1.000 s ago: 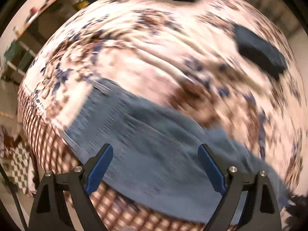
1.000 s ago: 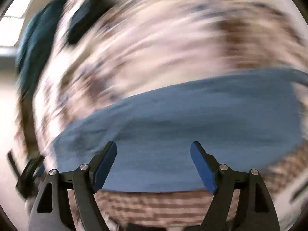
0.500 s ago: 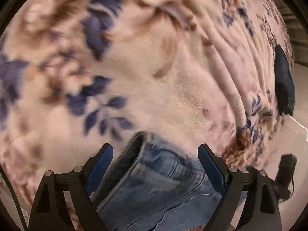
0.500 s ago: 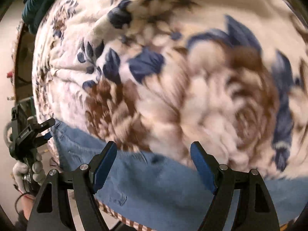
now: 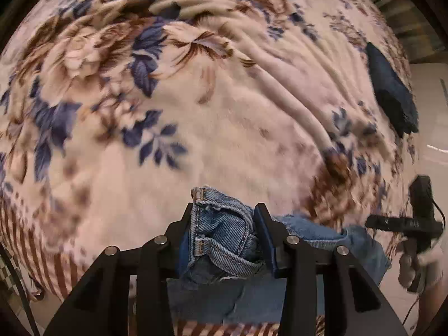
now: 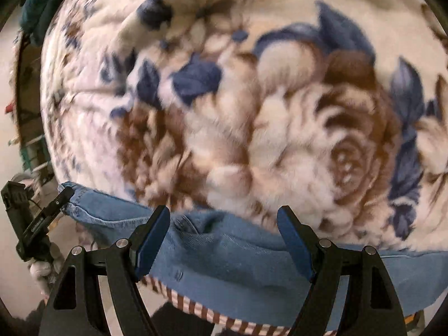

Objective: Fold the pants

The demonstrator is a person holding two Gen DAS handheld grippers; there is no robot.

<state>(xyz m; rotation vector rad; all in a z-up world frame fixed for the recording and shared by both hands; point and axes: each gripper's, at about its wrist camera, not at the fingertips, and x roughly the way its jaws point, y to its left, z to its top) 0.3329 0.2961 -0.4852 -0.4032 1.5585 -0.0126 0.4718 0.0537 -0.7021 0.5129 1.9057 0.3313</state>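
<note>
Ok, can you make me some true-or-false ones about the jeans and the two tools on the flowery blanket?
1. The left tool has bunched denim of the jeans between its fingers. True; its jaws are closing on it.
2. The right tool is clamped on the jeans. False; its jaws stand wide apart above the denim.
3. The jeans lie on a floral blanket. True.
4. The jeans are black. False; they are blue denim.
5. A dark cloth lies near the blanket's edge. True.
</note>
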